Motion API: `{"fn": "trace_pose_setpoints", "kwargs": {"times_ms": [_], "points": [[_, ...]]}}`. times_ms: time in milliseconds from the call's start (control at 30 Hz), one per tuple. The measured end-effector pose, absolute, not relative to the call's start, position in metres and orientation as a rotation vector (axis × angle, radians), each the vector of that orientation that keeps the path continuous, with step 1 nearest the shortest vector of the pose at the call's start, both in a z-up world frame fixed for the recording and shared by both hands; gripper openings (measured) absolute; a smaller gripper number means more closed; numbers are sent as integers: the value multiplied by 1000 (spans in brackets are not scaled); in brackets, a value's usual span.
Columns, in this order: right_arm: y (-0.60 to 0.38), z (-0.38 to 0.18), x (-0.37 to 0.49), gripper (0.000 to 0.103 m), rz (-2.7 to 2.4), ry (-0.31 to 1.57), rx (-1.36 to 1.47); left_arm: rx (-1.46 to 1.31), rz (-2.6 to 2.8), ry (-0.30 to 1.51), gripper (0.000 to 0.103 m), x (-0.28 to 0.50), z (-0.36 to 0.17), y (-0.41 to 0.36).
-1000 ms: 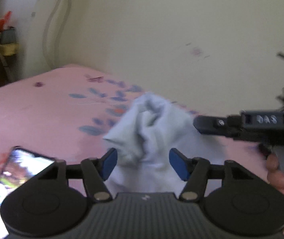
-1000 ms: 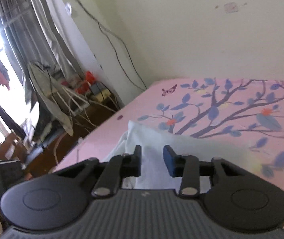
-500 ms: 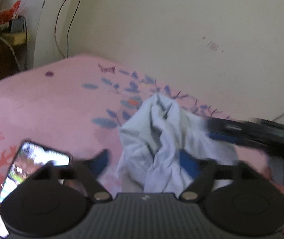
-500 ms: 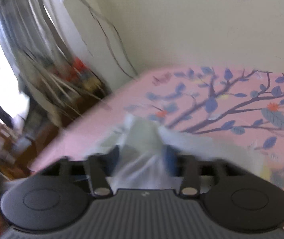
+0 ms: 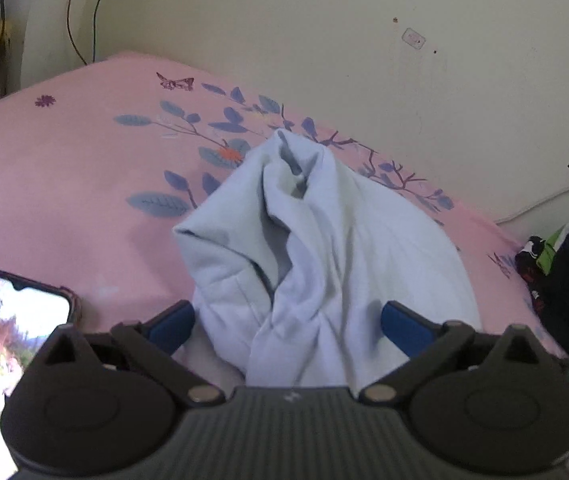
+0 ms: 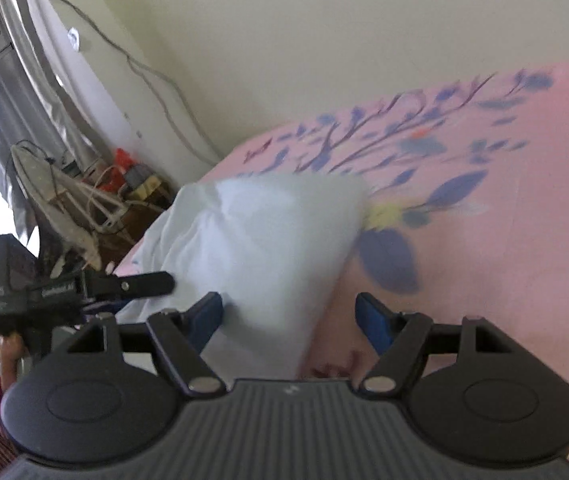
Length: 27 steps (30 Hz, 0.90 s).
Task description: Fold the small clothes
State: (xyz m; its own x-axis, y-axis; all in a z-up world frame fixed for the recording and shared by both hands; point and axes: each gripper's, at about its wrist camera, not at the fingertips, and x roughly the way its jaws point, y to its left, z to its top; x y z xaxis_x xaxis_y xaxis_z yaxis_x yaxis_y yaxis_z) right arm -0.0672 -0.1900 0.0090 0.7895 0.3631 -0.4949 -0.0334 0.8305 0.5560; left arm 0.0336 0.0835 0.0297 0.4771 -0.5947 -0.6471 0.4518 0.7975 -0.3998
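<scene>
One phone (image 5: 12,320) nr garment (image 5: 324,264), clothes pile (image 5: 560,280) rt

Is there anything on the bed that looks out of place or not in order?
Yes. The pale blue garment lies bunched and creased on the pink bedsheet, not flat. A phone with its screen lit lies beside it.

A bed covered with a pink sheet (image 5: 64,168) printed with blue leaves, dark branches and a butterfly runs up to the cream wall at its far edge. A rumpled pale blue cloth garment (image 5: 316,256) lies bunched on it near the middle. A black-cased smartphone (image 5: 12,320) with a lit screen lies near left. Dark folded clothes (image 5: 560,276) sit at the right.
</scene>
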Motion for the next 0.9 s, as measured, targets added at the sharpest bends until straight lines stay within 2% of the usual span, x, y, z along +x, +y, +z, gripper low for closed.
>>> {"fn": "trace_pose_setpoints", "kwargs": {"times_ms": [33, 67, 133, 167, 200, 267, 367, 567, 633, 667, 733, 767, 800, 867, 900], "points": [[-183, 8, -60, 74, 243, 628, 550, -182, -642, 853, 102, 30, 29, 83], [-174, 9, -53, 72, 225, 628, 526, -185, -639, 845, 101, 26, 28, 82], [-166, 12, -47, 62, 209, 629, 497, -154, -626, 829, 87, 18, 29, 76], [-167, 13, -48, 49, 196, 625, 500, -130, -625, 830, 62, 15, 30, 72], [-172, 15, -52, 32, 190, 619, 508, -128, -643, 848, 51, 14, 30, 68], [-184, 19, -64, 16, 192, 593, 536, -141, -676, 872, 43, 11, 32, 54], [-201, 41, -99, 14, 118, 503, 481, -132, -783, 880, 37, 3, 37, 20], [-263, 70, -180, 15, -154, 403, 385, -76, -1048, 860, 38, -33, 36, -77], [-283, 66, -198, 17, -242, 416, 377, -39, -1082, 855, 38, -41, 30, -104], [-291, 61, -202, 22, -279, 434, 382, -12, -1082, 855, 39, -45, 25, -118], [-303, 46, -204, 35, -327, 481, 383, 50, -1051, 829, 48, -51, 17, -132], [-306, 39, -204, 42, -338, 495, 381, 79, -1025, 797, 61, -55, 14, -135], [-308, 32, -204, 56, -352, 497, 378, 112, -991, 756, 78, -58, 11, -137], [-307, 22, -205, 70, -371, 488, 359, 180, -931, 679, 95, -66, 5, -137], [-304, 19, -203, 70, -364, 493, 345, 206, -915, 664, 99, -67, 2, -137]]}}
